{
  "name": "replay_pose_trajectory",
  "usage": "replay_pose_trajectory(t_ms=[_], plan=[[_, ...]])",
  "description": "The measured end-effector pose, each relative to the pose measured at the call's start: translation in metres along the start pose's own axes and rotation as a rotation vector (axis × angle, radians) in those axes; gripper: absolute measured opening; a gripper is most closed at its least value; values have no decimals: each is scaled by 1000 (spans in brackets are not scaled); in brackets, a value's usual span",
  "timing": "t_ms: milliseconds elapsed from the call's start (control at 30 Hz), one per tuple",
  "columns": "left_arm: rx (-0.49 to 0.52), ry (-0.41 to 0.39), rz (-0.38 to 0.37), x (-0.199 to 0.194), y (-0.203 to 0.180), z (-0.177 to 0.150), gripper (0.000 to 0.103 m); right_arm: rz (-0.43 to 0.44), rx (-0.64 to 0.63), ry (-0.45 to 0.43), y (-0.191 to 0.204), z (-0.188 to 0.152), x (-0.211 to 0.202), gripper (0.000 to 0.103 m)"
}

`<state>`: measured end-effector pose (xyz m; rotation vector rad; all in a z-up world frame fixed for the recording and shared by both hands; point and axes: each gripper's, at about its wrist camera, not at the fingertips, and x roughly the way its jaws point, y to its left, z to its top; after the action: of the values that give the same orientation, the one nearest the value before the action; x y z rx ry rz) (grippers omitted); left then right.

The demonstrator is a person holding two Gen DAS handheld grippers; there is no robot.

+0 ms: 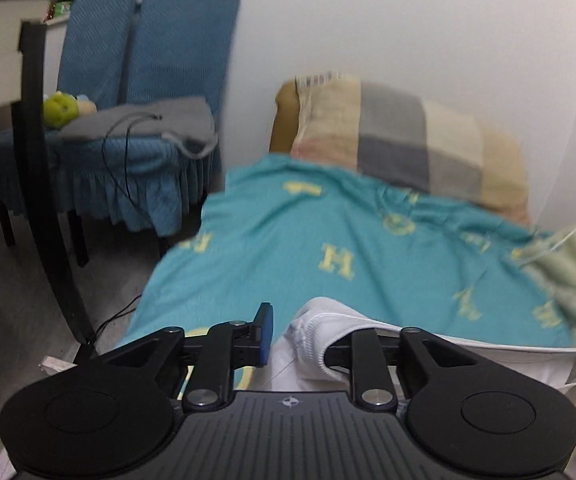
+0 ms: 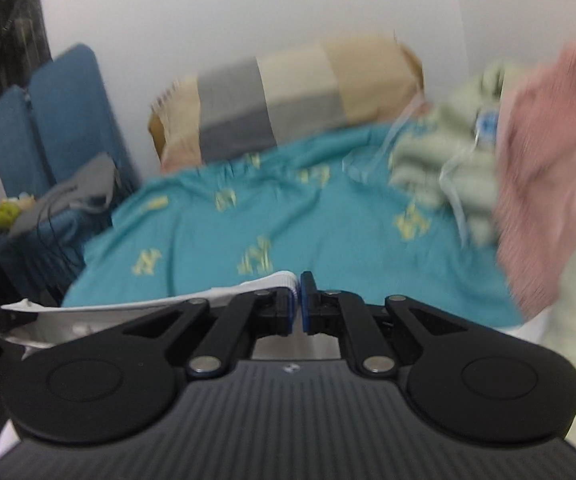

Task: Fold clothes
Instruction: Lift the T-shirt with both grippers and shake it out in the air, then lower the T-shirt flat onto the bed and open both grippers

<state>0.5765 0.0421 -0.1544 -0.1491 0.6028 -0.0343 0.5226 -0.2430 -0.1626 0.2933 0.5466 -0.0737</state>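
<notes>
A white garment with a ribbed hem is stretched between my two grippers, low over a teal bedsheet printed with yellow letters. In the left wrist view the left gripper is open: its left blue pad stands clear of the cloth, while the garment's corner drapes over and hides the right finger. In the right wrist view the right gripper is shut on the other ribbed corner of the white garment, which runs off to the left. Both views are motion-blurred.
A checked beige and grey pillow lies at the bed's head against the white wall. Pale green clothes and a pink garment are heaped at the right. Blue-covered chairs with grey cloth, a cable and a green toy stand left of the bed.
</notes>
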Motion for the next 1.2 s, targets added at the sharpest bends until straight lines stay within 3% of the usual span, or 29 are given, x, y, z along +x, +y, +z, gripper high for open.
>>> replay_pose_trajectory(t_ms=[67, 133, 167, 200, 333, 567, 800, 967, 1067, 1200], plan=[[8, 24, 7, 17, 1, -8, 40, 17, 22, 45, -6, -4, 14, 14], [-8, 49, -11, 17, 6, -7, 67, 30, 43, 78, -8, -5, 17, 35], [-14, 61, -19, 14, 7, -6, 73, 42, 53, 89, -8, -5, 15, 53], [-15, 72, -25, 8, 7, -5, 87, 58, 62, 98, -9, -5, 12, 67], [0, 100, -49, -30, 13, 1, 102, 96, 68, 111, -4, -1, -14, 74], [33, 112, -81, -142, 17, 1, 103, 146, 116, 105, -5, 3, -104, 74], [123, 67, -67, -277, 21, -44, 103, 161, 112, 93, -14, -30, -233, 74], [-42, 49, -110, -357, 49, -94, 103, 171, 161, 79, -25, -71, -317, 74], [-161, 97, -101, -379, 74, -120, 101, 186, 177, 87, -33, -95, -346, 74], [-374, 132, -96, -386, 111, -140, 101, 167, 172, 105, -39, -106, -352, 74]])
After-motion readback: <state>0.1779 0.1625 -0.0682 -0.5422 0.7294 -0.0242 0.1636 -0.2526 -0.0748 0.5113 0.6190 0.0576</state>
